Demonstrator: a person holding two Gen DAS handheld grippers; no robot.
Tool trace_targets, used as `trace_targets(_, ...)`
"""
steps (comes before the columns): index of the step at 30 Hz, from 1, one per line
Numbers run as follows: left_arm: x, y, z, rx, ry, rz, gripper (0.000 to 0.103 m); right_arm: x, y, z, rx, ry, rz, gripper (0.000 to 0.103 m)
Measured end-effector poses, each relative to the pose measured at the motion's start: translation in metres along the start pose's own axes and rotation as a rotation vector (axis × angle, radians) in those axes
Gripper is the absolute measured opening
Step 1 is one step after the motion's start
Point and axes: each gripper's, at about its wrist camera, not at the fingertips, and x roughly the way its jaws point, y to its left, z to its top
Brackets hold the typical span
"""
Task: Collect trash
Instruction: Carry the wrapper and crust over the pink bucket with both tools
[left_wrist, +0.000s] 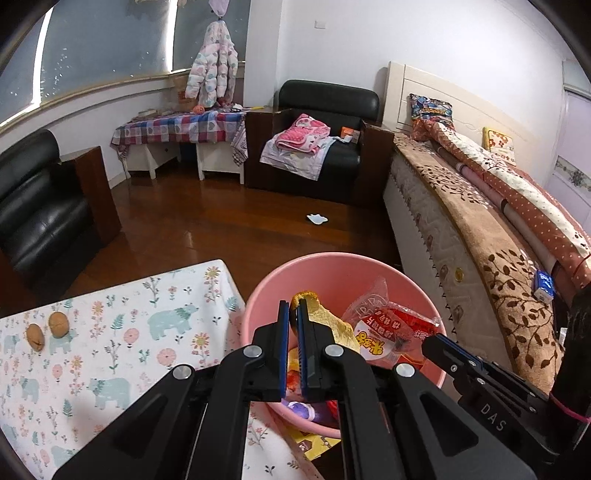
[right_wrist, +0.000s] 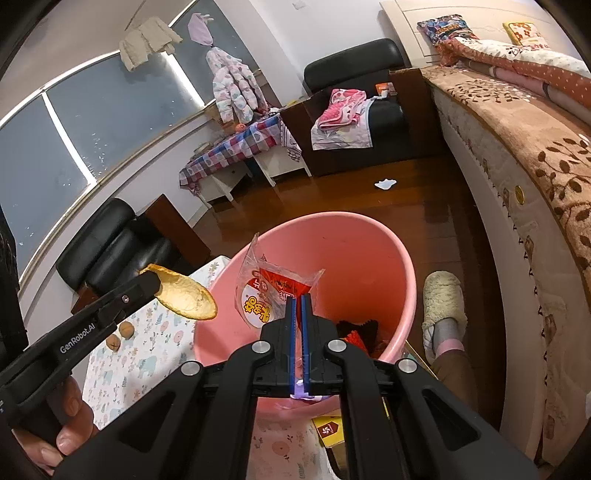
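A pink bin stands beside the floral-cloth table. My left gripper is shut on a yellow fruit peel, held at the bin's left rim. My right gripper is shut on the corner of a clear and red snack wrapper, which hangs over the bin's mouth. Dark and red wrappers lie at the bottom of the bin.
Two walnuts rest on the table. A white scrap lies on the wooden floor. A bed runs along the right. A person's slippered foot stands right of the bin, a yellow box near its base.
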Motion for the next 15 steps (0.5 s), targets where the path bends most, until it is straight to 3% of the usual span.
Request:
trace_targets(9, 0.018, 0.006, -0.005, -0.029, 0.022, -0.071, 0.004, 0.008, -0.004, -0.002, 0.009, 0.015, -0.016, 0.003)
trace_targets(15, 0.025, 0.007, -0.011, -0.019, 0.036, -0.065, 0.005, 0.012, -0.007, -0.002, 0.015, 0.02, -0.02, 0.003)
